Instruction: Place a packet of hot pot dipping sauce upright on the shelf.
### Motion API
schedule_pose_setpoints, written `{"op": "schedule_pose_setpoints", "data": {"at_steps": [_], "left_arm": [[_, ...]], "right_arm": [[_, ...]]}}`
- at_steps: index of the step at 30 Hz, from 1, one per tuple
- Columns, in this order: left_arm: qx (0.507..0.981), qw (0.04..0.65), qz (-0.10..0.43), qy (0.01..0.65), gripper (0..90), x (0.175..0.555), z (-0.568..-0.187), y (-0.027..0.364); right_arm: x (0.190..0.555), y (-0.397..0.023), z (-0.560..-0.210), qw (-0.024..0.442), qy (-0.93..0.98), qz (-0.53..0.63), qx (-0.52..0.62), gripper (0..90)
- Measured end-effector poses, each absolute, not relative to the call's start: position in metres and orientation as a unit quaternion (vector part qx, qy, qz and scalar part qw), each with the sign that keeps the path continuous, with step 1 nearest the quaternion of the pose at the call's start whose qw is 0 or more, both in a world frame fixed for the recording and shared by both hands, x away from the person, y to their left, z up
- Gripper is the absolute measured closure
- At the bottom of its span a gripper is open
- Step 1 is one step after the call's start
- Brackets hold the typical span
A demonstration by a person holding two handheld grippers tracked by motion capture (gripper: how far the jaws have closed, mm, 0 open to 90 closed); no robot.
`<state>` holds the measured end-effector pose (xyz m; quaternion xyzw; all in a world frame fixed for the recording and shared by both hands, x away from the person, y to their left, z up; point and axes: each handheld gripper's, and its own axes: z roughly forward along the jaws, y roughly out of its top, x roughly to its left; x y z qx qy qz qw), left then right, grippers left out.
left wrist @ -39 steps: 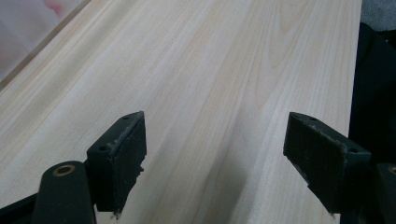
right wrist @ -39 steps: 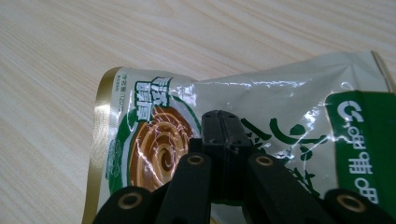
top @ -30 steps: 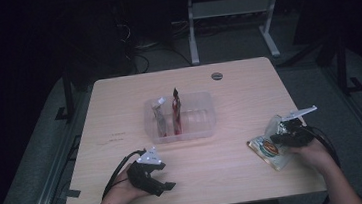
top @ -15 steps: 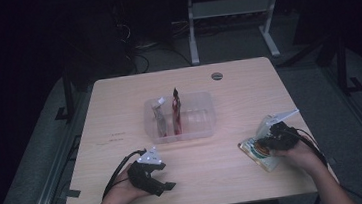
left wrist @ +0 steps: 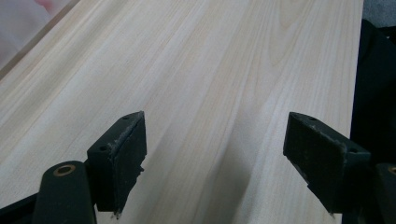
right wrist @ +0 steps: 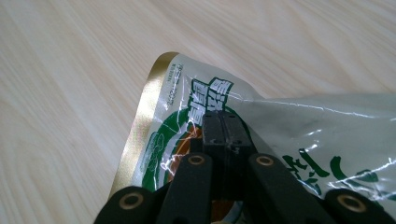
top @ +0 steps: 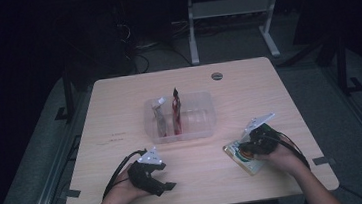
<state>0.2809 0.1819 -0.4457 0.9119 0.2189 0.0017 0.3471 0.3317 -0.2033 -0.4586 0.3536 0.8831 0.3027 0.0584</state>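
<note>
Right gripper (right wrist: 223, 122) jaws clamp snack packet (right wrist: 289, 135) — left gripper (left wrist: 215, 154) jaws wide.

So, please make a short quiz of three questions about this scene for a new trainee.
1. True or false: the right gripper is shut on the snack packet.
2. What stands in the clear plastic container? A) two upright packets B) a cup C) nothing.
3. How do the jaws of the left gripper stand, and what is between them?

Key:
1. True; its jaws are pinched together on the packet's film.
2. A; a grey packet and a red packet.
3. Wide open, with bare wooden table between them.
</note>
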Motion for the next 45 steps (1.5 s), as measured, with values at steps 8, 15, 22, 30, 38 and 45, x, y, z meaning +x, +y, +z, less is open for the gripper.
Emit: {"op": "schedule_pose_setpoints", "data": {"at_steps": [8, 15, 22, 30, 38, 45], "left_arm": [[0.911, 0.350, 0.004, 0.221, 21.1, 0.280, -0.445, 0.183], [0.911, 0.349, 0.003, 0.221, 21.1, 0.281, -0.446, 0.184], [0.914, 0.344, 0.002, 0.217, 21.1, 0.281, -0.445, 0.183], [0.912, 0.345, 0.001, 0.221, 21.1, 0.281, -0.446, 0.184], [0.913, 0.343, 0.001, 0.220, 21.2, 0.280, -0.446, 0.183], [0.913, 0.342, 0.001, 0.220, 21.2, 0.280, -0.446, 0.183]], "right_arm": [[0.335, -0.199, -0.452, 0.090, 0.881, 0.308, 0.348, 90.0], [0.348, -0.252, -0.443, 0.129, 0.840, 0.318, 0.421, 90.0], [0.358, -0.277, -0.448, 0.142, 0.824, 0.305, 0.456, 90.0], [0.369, -0.280, -0.459, 0.135, 0.827, 0.294, 0.460, 90.0], [0.369, -0.279, -0.461, 0.131, 0.831, 0.288, 0.459, 90.0], [0.367, -0.277, -0.461, 0.119, 0.831, 0.288, 0.462, 90.0]]}}
